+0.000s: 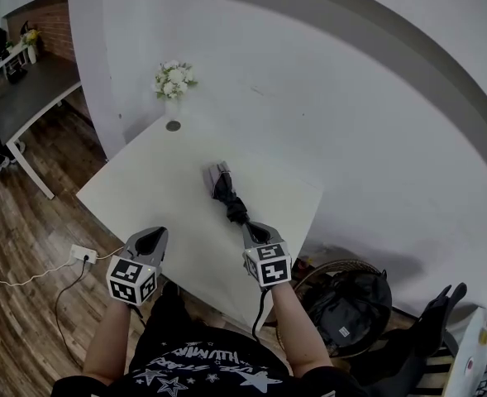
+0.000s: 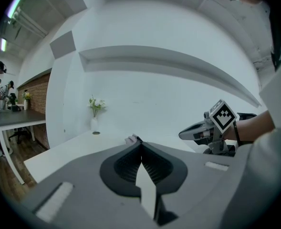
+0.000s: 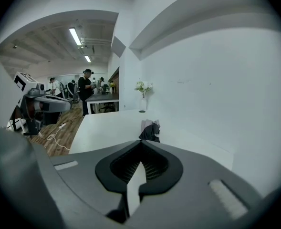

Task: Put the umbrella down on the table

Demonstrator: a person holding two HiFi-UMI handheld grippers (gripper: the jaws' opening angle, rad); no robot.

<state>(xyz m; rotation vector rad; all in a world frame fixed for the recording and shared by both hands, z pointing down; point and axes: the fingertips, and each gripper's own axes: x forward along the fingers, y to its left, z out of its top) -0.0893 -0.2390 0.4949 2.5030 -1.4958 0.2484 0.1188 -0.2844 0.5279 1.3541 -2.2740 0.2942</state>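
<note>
A folded black umbrella point(image 1: 227, 195) with a grey strap end lies on the white table point(image 1: 156, 184), toward its right half. My right gripper point(image 1: 251, 228) is shut and empty, its tips just short of the umbrella's near end; in the right gripper view the umbrella point(image 3: 150, 131) rests beyond the closed jaws point(image 3: 141, 142). My left gripper point(image 1: 150, 236) hovers over the table's near edge, well left of the umbrella, also shut with nothing in it. From the left gripper view only the umbrella's tip point(image 2: 131, 139) shows past the joined jaws point(image 2: 140, 144).
A white vase of flowers point(image 1: 174, 81) and a small dark round disc point(image 1: 173, 126) stand at the table's far corner by the wall. A black bag in a basket point(image 1: 350, 304) sits on the floor at right. A power strip point(image 1: 83, 255) lies on the floor at left.
</note>
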